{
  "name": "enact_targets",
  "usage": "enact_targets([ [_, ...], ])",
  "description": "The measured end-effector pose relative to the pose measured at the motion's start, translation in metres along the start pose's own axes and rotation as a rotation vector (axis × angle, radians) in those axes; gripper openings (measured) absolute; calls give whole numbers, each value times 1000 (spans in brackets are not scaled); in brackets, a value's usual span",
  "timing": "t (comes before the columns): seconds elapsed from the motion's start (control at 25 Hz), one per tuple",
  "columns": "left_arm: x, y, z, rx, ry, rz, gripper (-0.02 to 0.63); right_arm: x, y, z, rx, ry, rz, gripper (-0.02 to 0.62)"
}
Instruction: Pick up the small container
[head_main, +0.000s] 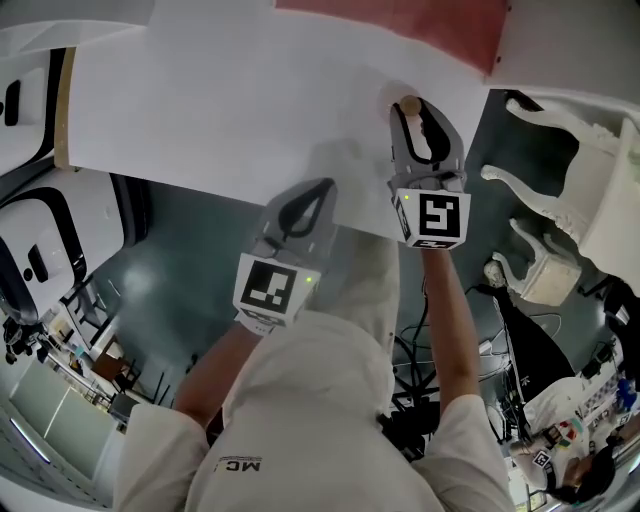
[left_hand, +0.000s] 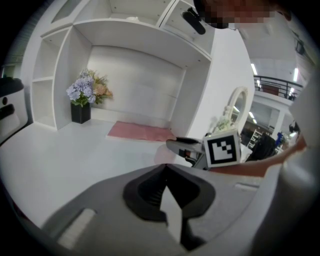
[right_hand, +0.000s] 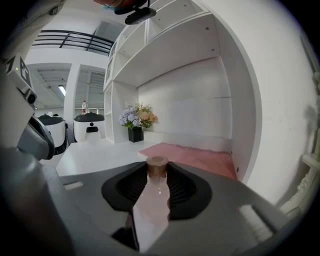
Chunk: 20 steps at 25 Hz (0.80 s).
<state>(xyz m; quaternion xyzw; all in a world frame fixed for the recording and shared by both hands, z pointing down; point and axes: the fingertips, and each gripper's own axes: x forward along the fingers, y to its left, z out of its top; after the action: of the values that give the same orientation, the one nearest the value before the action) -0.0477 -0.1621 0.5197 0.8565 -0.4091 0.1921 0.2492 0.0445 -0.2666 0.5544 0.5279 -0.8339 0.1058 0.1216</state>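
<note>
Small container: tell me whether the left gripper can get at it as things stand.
Probably not. The small container sits clamped between the right gripper's jaws, which cover both its sides. The left gripper hangs back at the white table's near edge with its jaws together.

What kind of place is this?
Probably a staged home room set up inside a lab or hall. A white built-in shelf unit holds a vase of flowers and a pink mat. Beyond it are a railed mezzanine and loose cables.
</note>
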Motion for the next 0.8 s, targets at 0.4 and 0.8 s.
enact_targets([
  [0.4,-28,-16,32,6,-51,-18,2,-50,10,52,16,-19,14,121],
  [0.8,-79,-30,80,28,-130,-43,2,-119,31,129,36,-54,-2,123],
])
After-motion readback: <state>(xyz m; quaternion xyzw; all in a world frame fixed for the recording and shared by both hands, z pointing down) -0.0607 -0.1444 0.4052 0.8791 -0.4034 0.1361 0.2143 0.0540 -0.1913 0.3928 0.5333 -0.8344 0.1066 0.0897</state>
